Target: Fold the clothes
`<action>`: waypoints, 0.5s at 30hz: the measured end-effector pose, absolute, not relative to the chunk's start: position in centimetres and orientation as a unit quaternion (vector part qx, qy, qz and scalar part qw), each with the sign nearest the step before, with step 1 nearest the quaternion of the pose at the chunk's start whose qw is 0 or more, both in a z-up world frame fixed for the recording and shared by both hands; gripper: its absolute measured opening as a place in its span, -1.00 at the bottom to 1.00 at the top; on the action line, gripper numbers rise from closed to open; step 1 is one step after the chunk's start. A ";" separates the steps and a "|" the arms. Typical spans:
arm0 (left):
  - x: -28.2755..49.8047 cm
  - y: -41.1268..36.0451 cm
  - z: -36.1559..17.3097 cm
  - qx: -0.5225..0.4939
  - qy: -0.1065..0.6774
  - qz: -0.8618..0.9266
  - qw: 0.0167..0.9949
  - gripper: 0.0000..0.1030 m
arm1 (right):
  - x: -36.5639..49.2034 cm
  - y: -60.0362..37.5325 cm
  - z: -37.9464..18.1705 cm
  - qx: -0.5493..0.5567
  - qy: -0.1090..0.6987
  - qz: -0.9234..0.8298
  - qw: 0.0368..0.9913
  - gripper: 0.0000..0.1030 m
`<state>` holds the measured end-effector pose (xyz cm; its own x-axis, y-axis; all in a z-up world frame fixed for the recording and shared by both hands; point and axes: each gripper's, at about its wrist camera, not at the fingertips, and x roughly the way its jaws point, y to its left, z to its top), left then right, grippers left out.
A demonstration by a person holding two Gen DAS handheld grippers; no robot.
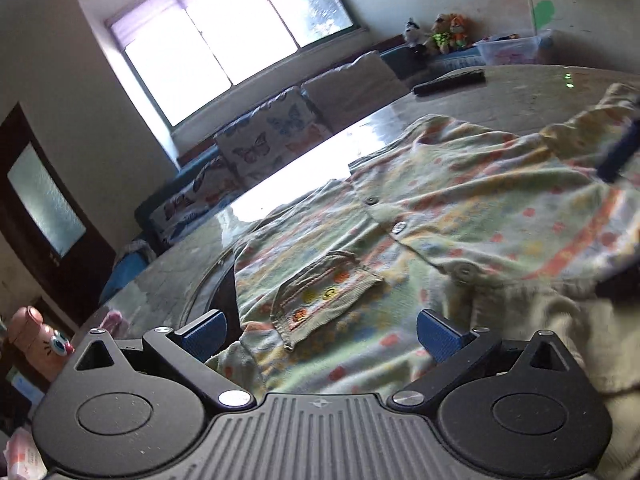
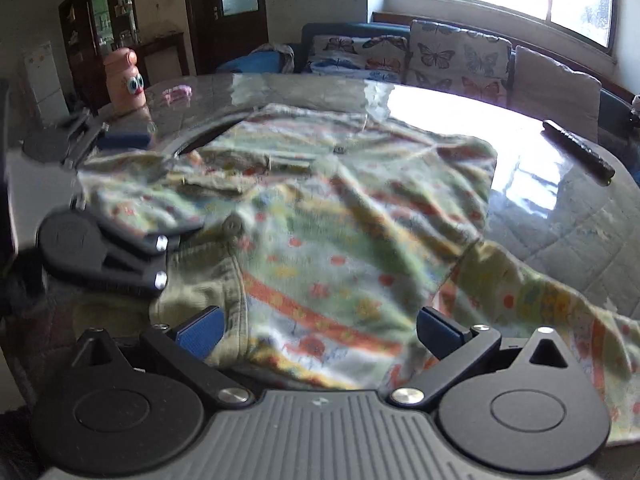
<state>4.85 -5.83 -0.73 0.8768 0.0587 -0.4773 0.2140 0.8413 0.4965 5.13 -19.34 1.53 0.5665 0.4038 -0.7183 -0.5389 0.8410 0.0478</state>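
Here the patterned shirt [image 1: 420,216] lies flat between both spread claws — left claw [image 1: 322,336], right claw [image 2: 320,334]

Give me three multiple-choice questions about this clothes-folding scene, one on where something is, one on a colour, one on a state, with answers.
1. Where does the pink bottle stand?
A. on the sofa
B. on the table, beyond the garment
C. on the windowsill

2. What colour are the gripper pads?
A. blue
B. red
C. white

3. How is the left gripper set?
A. shut on a sleeve
B. open, over the patterned garment
C. out of view

Answers: 1 B, it stands on the glossy tabletop at the far edge; 2 A, both fingers carry blue textured pads; 3 B, its fingers stand wide apart with cloth showing between them.
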 end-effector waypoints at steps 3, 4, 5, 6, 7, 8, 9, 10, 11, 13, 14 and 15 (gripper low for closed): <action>4.5 -5.6 -0.2 0.282 0.238 -0.051 0.928 1.00 | 7.1 -19.5 2.1 -0.075 0.378 0.270 0.882 1.00; 4.6 -5.5 0.1 0.278 0.238 -0.054 0.929 1.00 | 7.9 -19.5 2.1 -0.070 0.379 0.272 0.882 1.00; 4.8 -5.4 0.5 0.272 0.236 -0.055 0.931 1.00 | 8.7 -19.5 2.1 -0.065 0.379 0.273 0.882 1.00; 5.0 -5.3 0.9 0.265 0.233 -0.054 0.934 1.00 | 9.4 -19.6 2.2 -0.060 0.380 0.274 0.881 1.00; 5.3 -5.3 1.3 0.258 0.230 -0.054 0.937 1.00 | 10.2 -19.6 2.2 -0.056 0.381 0.275 0.881 1.00; 5.6 -5.3 1.6 0.252 0.227 -0.053 0.939 1.00 | 11.0 -19.6 2.2 -0.051 0.382 0.276 0.881 1.00; 6.0 -5.5 1.8 0.248 0.225 -0.054 0.941 1.00 | 11.8 -19.6 2.2 -0.046 0.382 0.277 0.880 1.00; 6.4 -5.7 1.9 0.245 0.223 -0.057 0.942 1.00 | 12.6 -19.6 2.3 -0.041 0.383 0.278 0.880 1.00; 6.7 -6.0 1.9 0.243 0.221 -0.064 0.942 1.00 | 13.2 -19.4 2.0 -0.037 0.389 0.283 0.876 1.00; 7.0 -6.8 1.4 0.247 0.219 -0.084 0.940 1.00 | 14.4 -19.2 1.3 -0.033 0.400 0.283 0.871 1.00; 7.1 -7.3 1.1 0.253 0.220 -0.094 0.938 1.00 | 15.0 -19.3 1.0 -0.031 0.404 0.281 0.870 1.00; 7.1 -7.7 0.6 0.259 0.222 -0.104 0.934 1.00 | 15.6 -19.4 0.7 -0.028 0.407 0.278 0.869 1.00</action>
<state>7.11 -7.68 0.62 0.8796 -0.0788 -0.4692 0.3092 0.8443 0.4377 15.59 -19.41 0.74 0.5135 0.4611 -0.7237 -0.5064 0.8437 0.1782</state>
